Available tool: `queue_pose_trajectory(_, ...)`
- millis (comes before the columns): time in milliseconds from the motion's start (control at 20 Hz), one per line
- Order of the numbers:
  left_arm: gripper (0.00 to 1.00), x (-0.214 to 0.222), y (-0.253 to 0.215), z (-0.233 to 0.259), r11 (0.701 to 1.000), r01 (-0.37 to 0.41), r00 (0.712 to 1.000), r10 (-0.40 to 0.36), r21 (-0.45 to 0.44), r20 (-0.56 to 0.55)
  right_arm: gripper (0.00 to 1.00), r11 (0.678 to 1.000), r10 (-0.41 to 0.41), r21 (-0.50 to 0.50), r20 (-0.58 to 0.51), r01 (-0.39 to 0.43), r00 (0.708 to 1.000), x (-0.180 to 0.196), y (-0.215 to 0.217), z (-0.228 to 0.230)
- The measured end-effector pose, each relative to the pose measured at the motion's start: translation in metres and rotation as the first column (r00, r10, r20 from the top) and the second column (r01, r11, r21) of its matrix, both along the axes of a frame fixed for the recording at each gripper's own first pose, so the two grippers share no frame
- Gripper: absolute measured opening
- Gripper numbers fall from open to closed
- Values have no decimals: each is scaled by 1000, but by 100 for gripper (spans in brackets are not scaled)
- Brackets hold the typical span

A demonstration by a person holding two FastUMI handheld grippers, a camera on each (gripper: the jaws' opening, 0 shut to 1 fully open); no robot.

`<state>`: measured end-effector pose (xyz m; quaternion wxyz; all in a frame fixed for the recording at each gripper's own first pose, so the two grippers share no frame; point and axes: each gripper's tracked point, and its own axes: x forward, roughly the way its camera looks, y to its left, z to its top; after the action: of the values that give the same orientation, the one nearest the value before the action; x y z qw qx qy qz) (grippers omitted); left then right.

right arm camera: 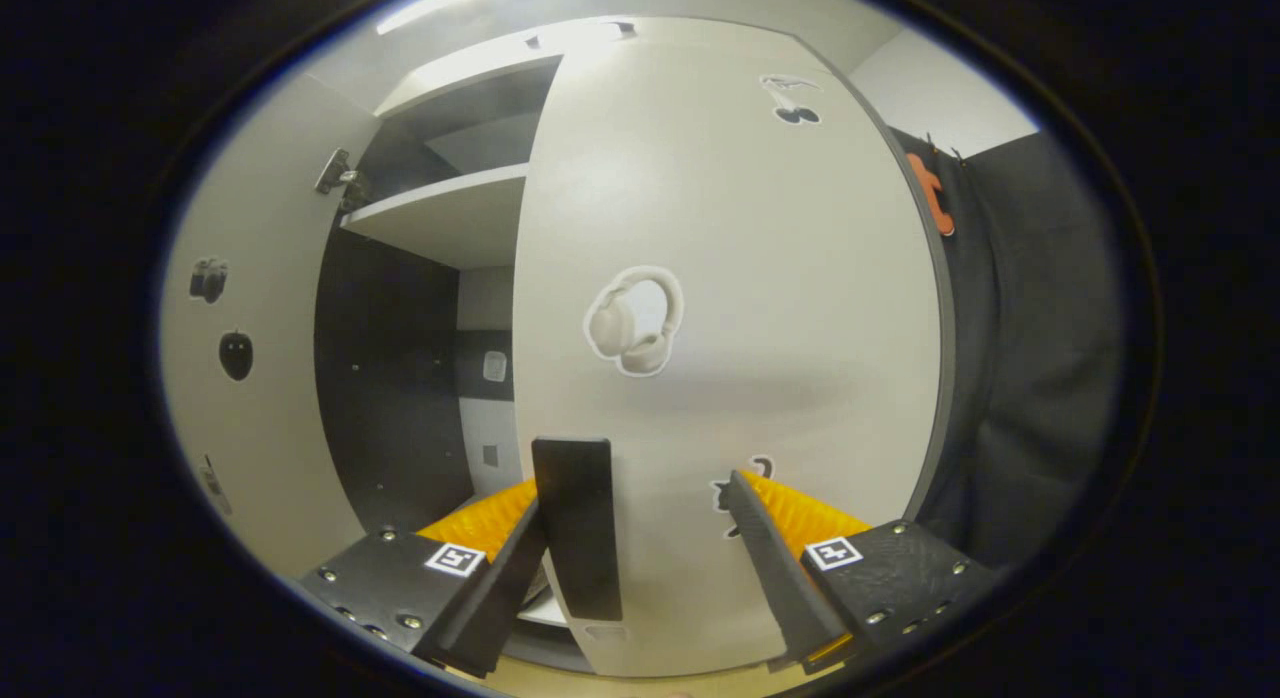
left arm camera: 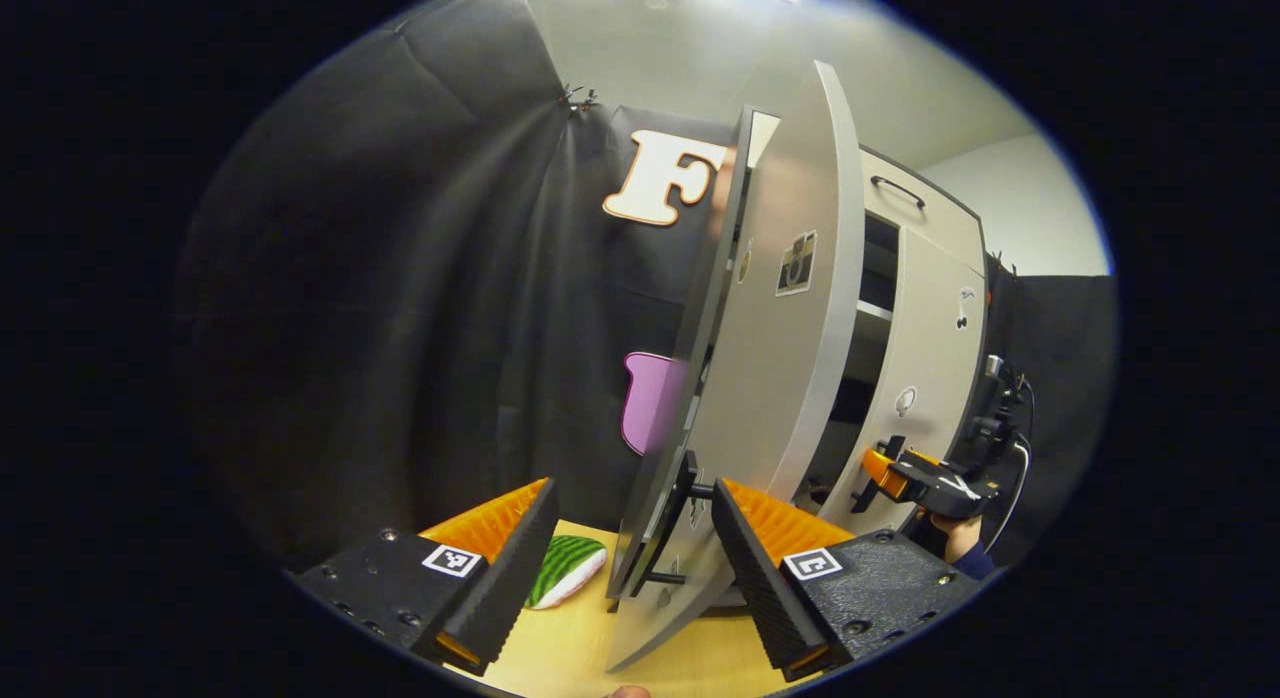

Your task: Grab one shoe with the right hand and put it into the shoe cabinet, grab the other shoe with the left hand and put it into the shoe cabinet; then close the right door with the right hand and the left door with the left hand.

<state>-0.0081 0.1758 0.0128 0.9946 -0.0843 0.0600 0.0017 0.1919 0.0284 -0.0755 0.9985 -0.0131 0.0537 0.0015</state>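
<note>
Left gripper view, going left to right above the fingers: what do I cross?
Black cloth wall → left door, edge-on → dark gap with shelf → right door → right gripper with the hand holding it.

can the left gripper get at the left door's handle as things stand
Probably yes: the left gripper is open and the left door stands ajar with its dark handle right between the fingers, nothing in between.

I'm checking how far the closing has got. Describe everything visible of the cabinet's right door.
The pale grey, flat-panelled right door stands upright, nearly shut in the left gripper view, leaving a gap onto dark shelves. It carries a headphone sticker and smaller stickers near top and bottom, and a black vertical bar handle by its free edge. The right tongs straddle that handle, open; contact cannot be told.
</note>
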Motion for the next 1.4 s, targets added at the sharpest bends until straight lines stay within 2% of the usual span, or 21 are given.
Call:
queue_pose_trajectory(50,94,1,-3,0,1000,19,1000,-19,19,1,100,1000,2,-2,-1,-2,1000,0,0,0)
queue_pose_trajectory(150,93,3,-8,1,998,49,999,-49,41,4,98,1000,9,-3,-4,-9,1000,-1,1,0)
queue_pose_trajectory(200,86,4,-10,3,997,59,998,-59,46,6,98,1000,14,4,-14,-14,1000,-1,1,-2)
queue_pose_trajectory(350,90,1,-13,3,996,90,996,-90,25,5,100,998,24,66,-20,-23,1000,-10,1,-1)
queue_pose_trajectory(400,84,2,-15,3,995,103,995,-103,8,6,100,997,27,76,-16,-25,1000,-15,1,0)
queue_pose_trajectory(450,89,3,-19,2,993,118,993,-118,-8,4,100,997,29,75,-12,-28,1000,-19,0,2)
queue_pose_trajectory(650,89,10,-47,-1,984,177,984,-177,-18,4,97,1000,23,20,11,-23,1000,-34,-4,9)
queue_pose_trajectory(700,84,10,-53,-1,981,192,981,-192,-13,5,100,1000,18,8,17,-18,1000,-37,-7,11)
queue_pose_trajectory(750,89,10,-58,-1,978,207,978,-207,-9,4,100,1000,14,3,23,-14,1000,-41,-9,13)
queue_pose_trajectory(900,89,15,-74,-2,969,248,969,-248,-6,3,100,1000,-5,7,30,5,1000,-52,-21,19)
queue_pose_trajectory(950,84,17,-79,-2,966,257,966,-257,-6,3,100,1000,-15,9,32,14,999,-55,-26,21)
queue_pose_trajectory(1000,89,20,-82,-2,965,264,965,-264,1,4,100,1000,-25,9,34,25,999,-59,-31,22)
queue_pose_trajectory(1250,89,25,-103,-5,955,296,955,-296,22,3,97,997,-72,6,48,72,996,-75,-57,33)
queue_pose_trajectory(1300,86,26,-106,-6,952,305,952,-305,16,2,100,997,-79,6,48,79,996,-79,-62,34)
queue_pose_trajectory(1400,89,29,-115,-10,948,319,948,-319,10,-2,100,996,-91,2,49,91,995,-84,-69,36)
